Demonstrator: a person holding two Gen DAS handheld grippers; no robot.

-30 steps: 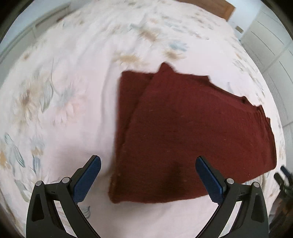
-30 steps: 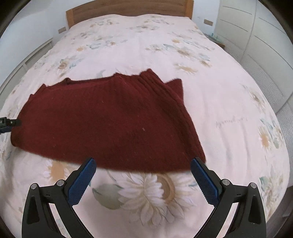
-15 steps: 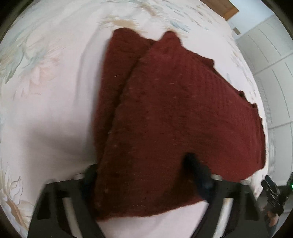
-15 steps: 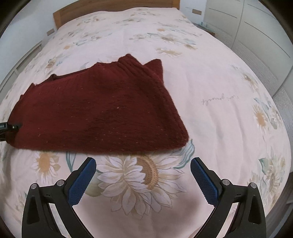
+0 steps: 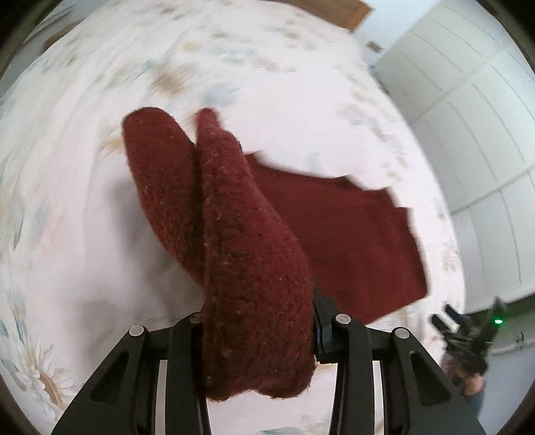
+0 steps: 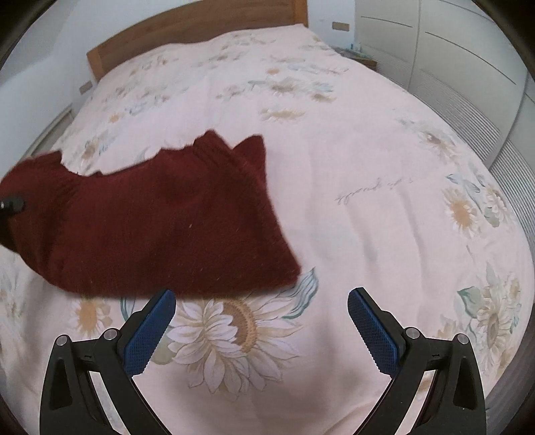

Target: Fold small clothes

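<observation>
A dark red knitted garment (image 6: 160, 221) lies folded on the flowered bedspread (image 6: 367, 160). My left gripper (image 5: 259, 331) is shut on the near end of the garment (image 5: 254, 301) and holds it bunched up above the bed, while the rest (image 5: 351, 241) trails down to the right. Its fingertips are hidden under the knit. My right gripper (image 6: 260, 321) is open and empty, hovering over a printed sunflower just in front of the garment's near edge. The right gripper also shows small at the edge of the left wrist view (image 5: 468, 331).
A wooden headboard (image 6: 187, 30) stands at the far end of the bed. White wardrobe doors (image 6: 468, 67) line the right side. The bedspread stretches to the right of the garment.
My left gripper has moved onto the garment's end, shut on it and lifted it, so the end now stands bunched. My right gripper has stayed open and shifted slightly to the right.
</observation>
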